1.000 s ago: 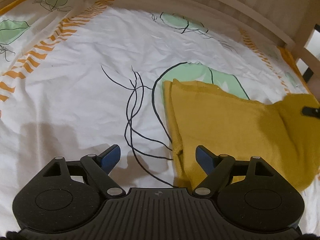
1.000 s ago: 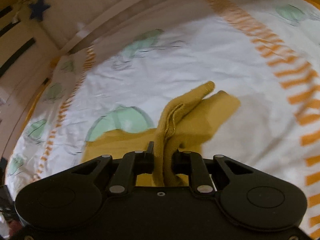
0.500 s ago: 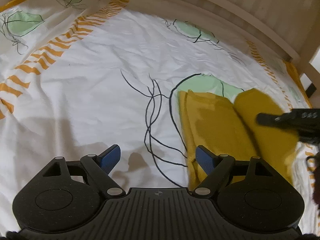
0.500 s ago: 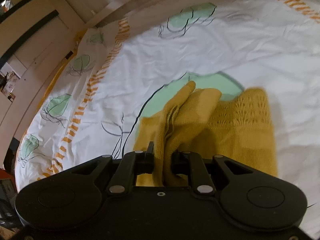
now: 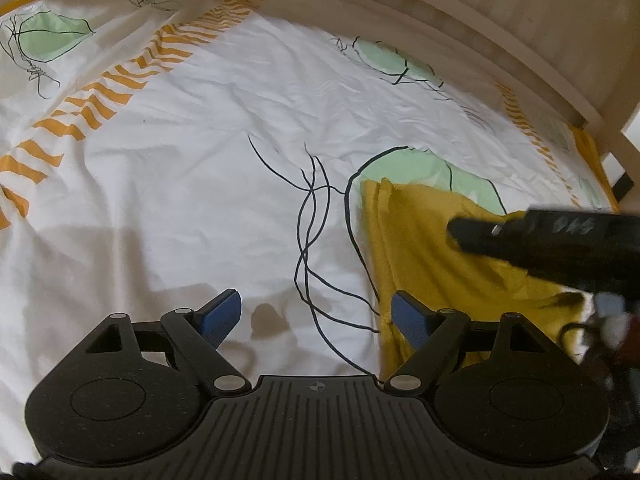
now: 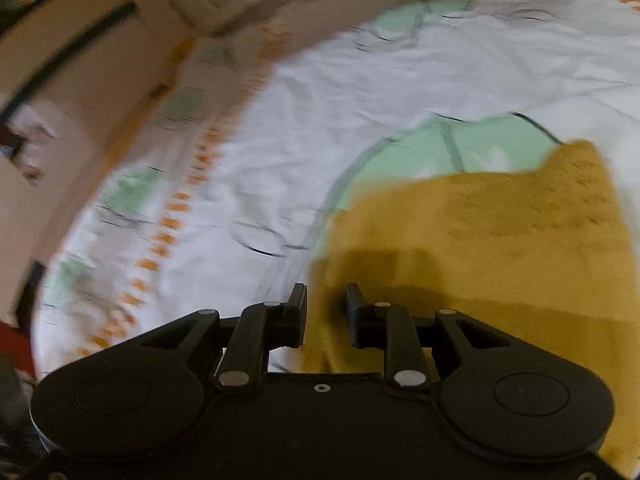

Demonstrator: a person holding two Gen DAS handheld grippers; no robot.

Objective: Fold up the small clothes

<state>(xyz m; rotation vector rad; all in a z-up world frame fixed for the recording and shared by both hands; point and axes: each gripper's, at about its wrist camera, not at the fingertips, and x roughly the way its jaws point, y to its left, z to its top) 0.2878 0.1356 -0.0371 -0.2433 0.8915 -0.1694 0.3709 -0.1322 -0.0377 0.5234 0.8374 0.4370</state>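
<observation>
Since half a second ago my right gripper has let go of the mustard garment, its jaws slightly parted above it. Left view: my left gripper hovers wide apart; the garment lies flat on the patterned sheet, long axis running away from me. No legible writing.

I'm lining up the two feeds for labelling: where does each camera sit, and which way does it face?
Left wrist: on the left gripper, looking forward and down across the white patterned bedsheet; its open blue-padded fingers show, and the right gripper reaches in from the right.
Right wrist: on the right gripper, low over the mustard-yellow knitted garment; its black fingers show, slightly parted, gripping nothing.
Shared: the garment, the bedsheet's green leaf print and the pale wooden bed frame.
</observation>
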